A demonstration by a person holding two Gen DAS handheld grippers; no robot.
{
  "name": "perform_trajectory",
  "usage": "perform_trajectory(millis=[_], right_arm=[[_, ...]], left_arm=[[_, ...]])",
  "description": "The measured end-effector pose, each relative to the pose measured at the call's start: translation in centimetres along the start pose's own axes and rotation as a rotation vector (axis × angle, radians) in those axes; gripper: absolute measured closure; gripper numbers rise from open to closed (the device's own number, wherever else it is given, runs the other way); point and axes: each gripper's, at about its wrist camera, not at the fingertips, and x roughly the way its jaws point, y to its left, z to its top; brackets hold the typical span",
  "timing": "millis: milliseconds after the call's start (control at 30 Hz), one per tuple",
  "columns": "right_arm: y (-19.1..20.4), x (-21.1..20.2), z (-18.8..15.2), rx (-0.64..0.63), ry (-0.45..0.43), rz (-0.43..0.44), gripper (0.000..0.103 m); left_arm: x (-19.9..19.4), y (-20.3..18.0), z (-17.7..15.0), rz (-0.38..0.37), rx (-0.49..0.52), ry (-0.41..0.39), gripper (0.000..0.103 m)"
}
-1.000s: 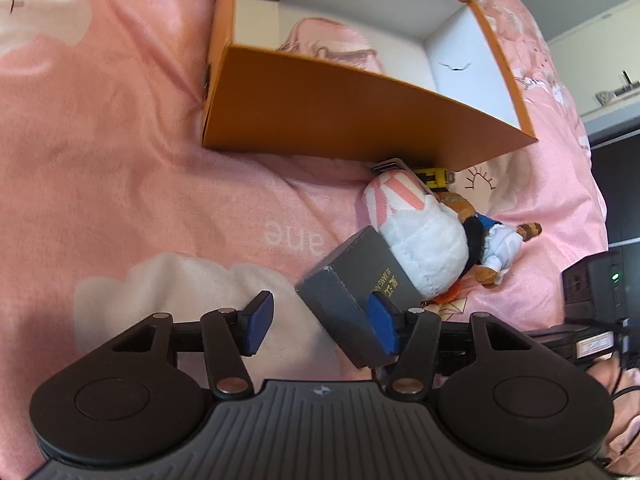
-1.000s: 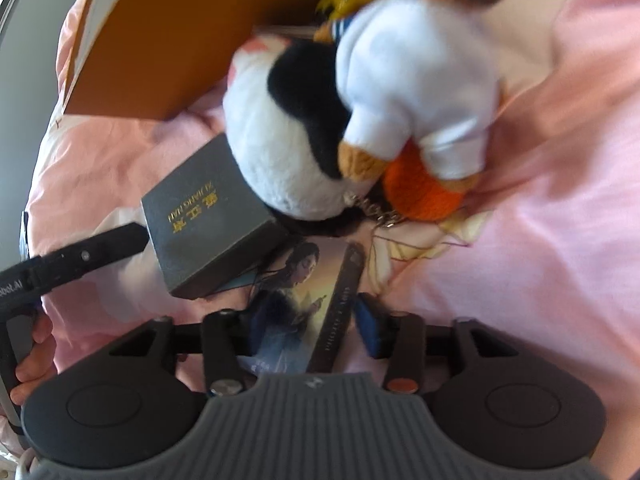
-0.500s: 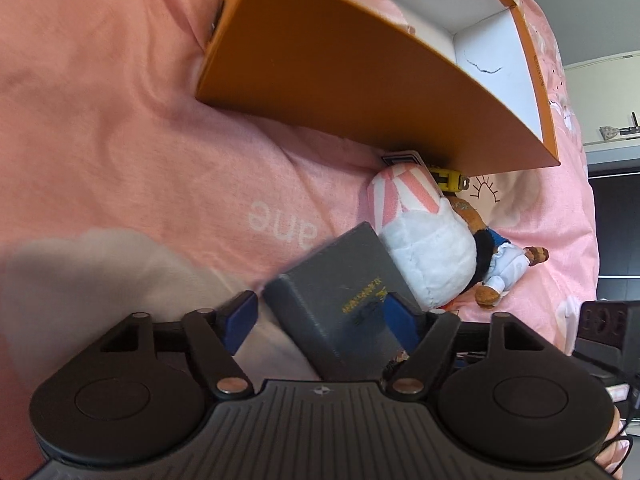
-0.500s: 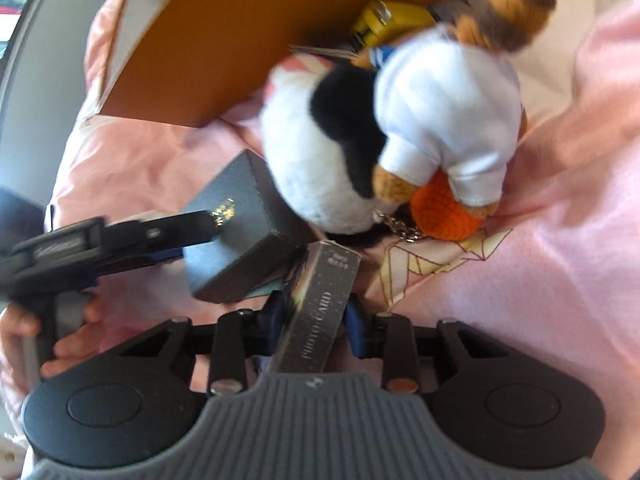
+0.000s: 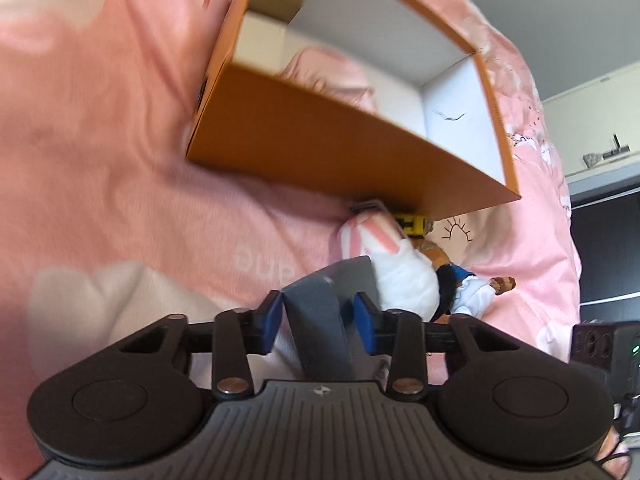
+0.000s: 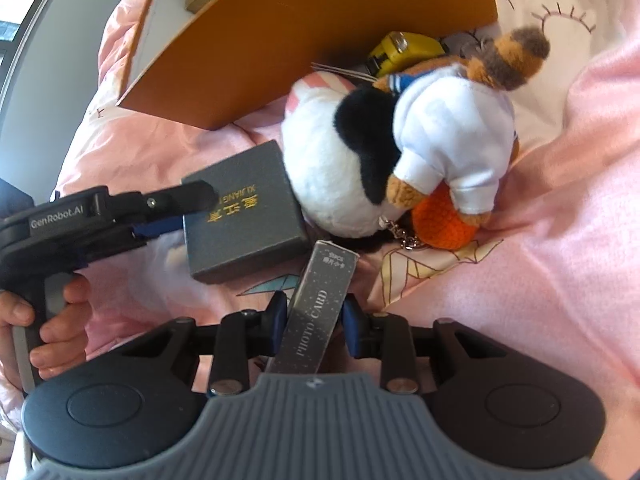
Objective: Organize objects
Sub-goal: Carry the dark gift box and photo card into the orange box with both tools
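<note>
The left tongs (image 5: 316, 320) are closing on the grey box (image 5: 320, 312), which stands on edge between the blue pads (image 5: 267, 322), one corner against the white plush (image 5: 404, 280); in the right wrist view one finger lies over the box's lid. The right tongs (image 6: 314, 322) are narrowing on a slim photo card box (image 6: 316, 312), pinched by its sides and lifted off the pink bed (image 6: 520, 280). The orange box (image 5: 320, 148) sits open just beyond the plush, with a yellow tape measure (image 6: 400, 52) at its wall.
</note>
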Motion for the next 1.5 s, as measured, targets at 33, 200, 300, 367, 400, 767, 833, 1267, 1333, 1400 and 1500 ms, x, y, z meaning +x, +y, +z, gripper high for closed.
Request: perform_trajectory(millis=[33, 200, 300, 367, 400, 767, 833, 1267, 1333, 1400, 1500], right_arm=[[0.2, -0.3, -0.1, -0.008, -0.008, 0.005, 0.075], [1.5, -1.8, 0.2, -0.045, -0.059, -0.02, 0.078], [1.7, -3.2, 0.2, -0.057, -0.096, -0.027, 0.078], [1.9, -4.1, 0.0, -0.069, -0.126, -0.032, 0.079], [2.2, -4.5, 0.1, -0.077, -0.14, -0.033, 0.079], [4.9, -11.1, 2.3, -0.204, -0.318, -0.024, 0.079], [5.2, -12.0, 2.7, -0.223, -0.341, -0.013, 0.079], [7.3, -11.6, 6.1, -0.266, -0.39, -0.03, 0.079], [7.3, -11.7, 6.4, -0.267, -0.399, -0.03, 0.079], [7.3, -11.6, 6.8, -0.262, -0.401, -0.017, 0.079], [7.3, -11.1, 7.0, -0.259, -0.397, -0.005, 0.079]], left_arm=[[-0.4, -0.2, 0.0, 0.001, 0.018, -0.016, 0.061], [-1.9, -1.6, 0.0, 0.01, 0.104, -0.082, 0.062], [-3.1, -2.3, 0.0, 0.002, 0.132, -0.116, 0.062], [-4.0, -2.4, 0.2, -0.014, 0.138, -0.131, 0.062], [-4.3, -2.6, 0.3, -0.019, 0.143, -0.14, 0.062], [-7.3, -4.8, 2.0, -0.05, 0.196, -0.239, 0.076], [-7.3, -5.2, 2.4, -0.055, 0.207, -0.239, 0.077], [-8.4, -6.0, 4.7, -0.068, 0.252, -0.274, 0.103], [-8.6, -6.2, 5.1, -0.07, 0.258, -0.285, 0.103], [-8.6, -6.4, 5.5, -0.054, 0.27, -0.285, 0.103], [-8.2, -6.2, 5.6, -0.08, 0.279, -0.231, 0.103]])
